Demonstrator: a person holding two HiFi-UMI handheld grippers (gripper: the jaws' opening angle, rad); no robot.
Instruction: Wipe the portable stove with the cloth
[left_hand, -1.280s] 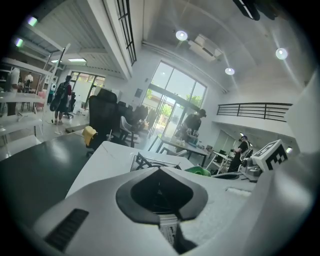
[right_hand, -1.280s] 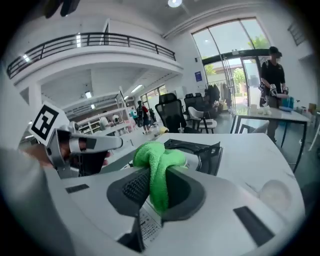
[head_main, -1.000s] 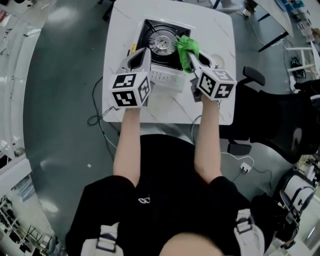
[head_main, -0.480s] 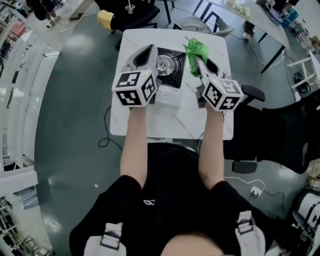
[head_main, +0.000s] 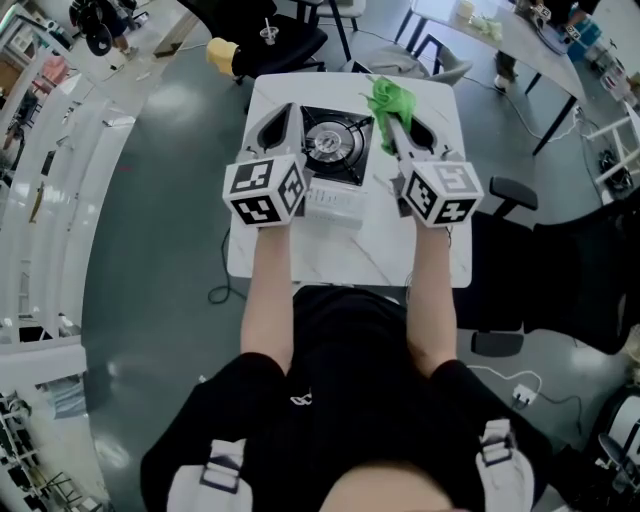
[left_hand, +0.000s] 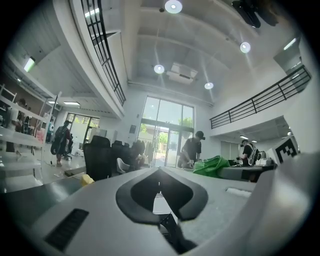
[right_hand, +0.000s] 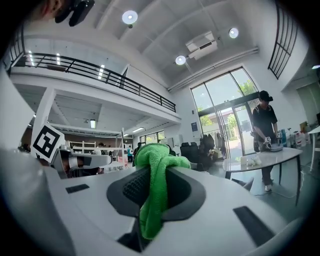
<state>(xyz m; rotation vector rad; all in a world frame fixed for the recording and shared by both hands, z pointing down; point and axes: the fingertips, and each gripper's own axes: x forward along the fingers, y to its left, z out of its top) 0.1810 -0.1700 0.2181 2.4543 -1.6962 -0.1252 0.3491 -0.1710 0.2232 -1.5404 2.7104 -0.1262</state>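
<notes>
The portable stove (head_main: 330, 145), black-topped with a round burner and a white front panel, sits on the white table (head_main: 400, 250). The green cloth (head_main: 391, 99) hangs bunched over the stove's far right corner. My right gripper (head_main: 394, 116) is shut on the cloth (right_hand: 154, 197), which drapes down between the jaws of that gripper (right_hand: 152, 172). My left gripper (head_main: 283, 113) hovers over the stove's left edge. In the left gripper view this gripper (left_hand: 160, 174) has its jaws closed together with nothing between them, and the cloth (left_hand: 215, 165) shows off to the right. Both gripper views look level across the room.
A black office chair (head_main: 560, 270) stands right of the table, and another chair (head_main: 290, 40) beyond it with a yellow object (head_main: 222, 52) beside it. A cable (head_main: 222, 292) lies on the floor at the left. People stand at a distant table (right_hand: 260, 157).
The cloth has come off the burner's right side and now sits higher, over the stove's far right corner. Both grippers have risen. The head view has shifted.
</notes>
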